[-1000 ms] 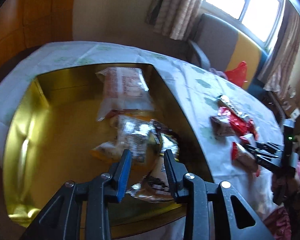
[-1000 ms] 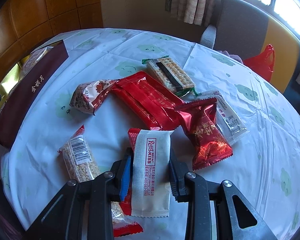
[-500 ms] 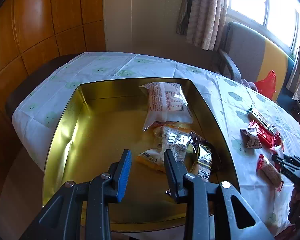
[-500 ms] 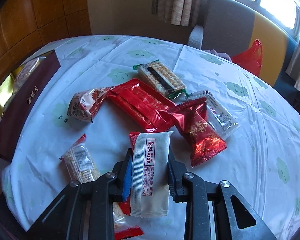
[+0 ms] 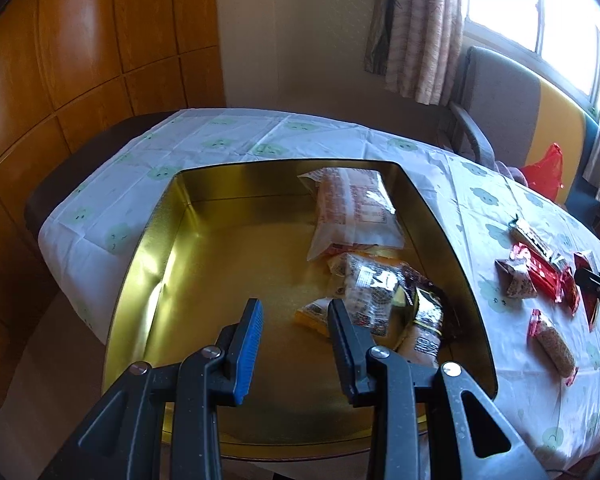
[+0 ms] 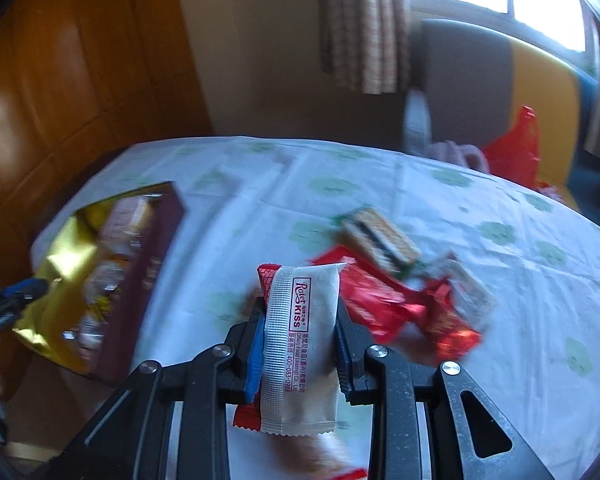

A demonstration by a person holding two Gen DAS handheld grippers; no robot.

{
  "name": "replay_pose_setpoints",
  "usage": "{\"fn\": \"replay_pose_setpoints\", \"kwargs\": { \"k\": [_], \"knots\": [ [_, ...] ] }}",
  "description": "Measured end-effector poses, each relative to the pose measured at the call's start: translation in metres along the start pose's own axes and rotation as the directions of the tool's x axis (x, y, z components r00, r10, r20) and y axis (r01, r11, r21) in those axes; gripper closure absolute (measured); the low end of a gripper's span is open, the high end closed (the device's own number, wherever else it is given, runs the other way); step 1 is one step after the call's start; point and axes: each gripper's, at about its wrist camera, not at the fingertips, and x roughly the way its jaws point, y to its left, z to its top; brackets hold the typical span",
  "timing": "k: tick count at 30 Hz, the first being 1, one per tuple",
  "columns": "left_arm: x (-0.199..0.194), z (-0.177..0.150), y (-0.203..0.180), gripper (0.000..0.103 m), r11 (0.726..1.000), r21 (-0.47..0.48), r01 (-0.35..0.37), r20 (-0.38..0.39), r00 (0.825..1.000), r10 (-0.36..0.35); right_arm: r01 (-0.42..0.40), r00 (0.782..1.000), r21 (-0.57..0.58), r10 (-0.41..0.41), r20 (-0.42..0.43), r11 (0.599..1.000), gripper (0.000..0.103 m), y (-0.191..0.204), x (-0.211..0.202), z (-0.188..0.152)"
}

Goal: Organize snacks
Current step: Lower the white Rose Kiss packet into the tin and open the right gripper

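Observation:
A gold tin box (image 5: 152, 240) sits on the table's left side and holds several snack packets (image 5: 356, 212). My left gripper (image 5: 294, 316) is open and empty above the tin's near part. My right gripper (image 6: 298, 320) is shut on a white Rater Kiss packet (image 6: 300, 344) with a red packet behind it, held above the table. Loose red packets (image 6: 384, 300) and a cracker pack (image 6: 380, 240) lie on the cloth beyond it. The tin also shows in the right wrist view (image 6: 60, 264), at the left.
The round table has a white cloth with green prints (image 5: 240, 136). A grey and yellow chair (image 5: 516, 96) with a red bag (image 5: 548, 168) stands behind it. Wood panelling (image 5: 80, 60) is at the left. More packets (image 5: 540, 272) lie right of the tin.
My right gripper has lifted the white packet off the table and swung left toward the tin. My left gripper has pulled back and up from the tin, still open.

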Motion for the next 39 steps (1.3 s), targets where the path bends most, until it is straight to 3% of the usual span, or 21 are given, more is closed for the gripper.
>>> {"fn": "replay_pose_setpoints", "kwargs": {
  "k": [5, 10, 16, 19, 21, 26, 32, 39],
  "knots": [
    [0.000, 0.003, 0.022, 0.069, 0.997, -0.055, -0.048, 0.014, 0.999, 0.049, -0.173, 0.985, -0.074, 0.171, -0.026, 0.982, 0.073, 0.062, 0.008, 0.009],
    [0.003, 0.004, 0.048, 0.069, 0.989, -0.113, -0.092, 0.012, 0.995, 0.094, -0.334, 0.941, -0.114, 0.324, -0.099, 0.936, 0.073, 0.123, 0.025, 0.011],
    [0.009, 0.002, 0.068, 0.069, 0.981, -0.158, -0.113, -0.003, 0.993, 0.114, -0.423, 0.901, -0.166, 0.394, -0.184, 0.891, 0.072, 0.187, 0.048, 0.001],
    [0.012, 0.000, 0.070, 0.069, 0.981, -0.158, -0.109, -0.011, 0.994, 0.109, -0.474, 0.870, -0.168, 0.432, -0.236, 0.864, 0.068, 0.209, 0.061, -0.005],
    [0.012, -0.001, 0.069, 0.069, 0.983, -0.154, -0.102, -0.013, 0.995, 0.101, -0.462, 0.874, -0.196, 0.406, -0.266, 0.865, 0.062, 0.221, 0.072, -0.011],
    [0.014, -0.003, 0.066, 0.069, 0.984, -0.151, -0.097, -0.020, 0.995, 0.095, -0.431, 0.885, -0.227, 0.359, -0.296, 0.873, 0.061, 0.229, 0.083, -0.029],
    [0.014, -0.002, 0.067, 0.069, 0.982, -0.159, -0.100, -0.017, 0.995, 0.098, -0.378, 0.921, -0.270, 0.330, -0.208, 0.885, 0.058, 0.229, 0.062, -0.029],
    [0.010, -0.003, 0.058, 0.069, 0.986, -0.137, -0.094, -0.012, 0.996, 0.093, -0.262, 0.965, -0.291, 0.246, -0.091, 0.920, 0.051, 0.222, 0.041, -0.019]
  ]
}}
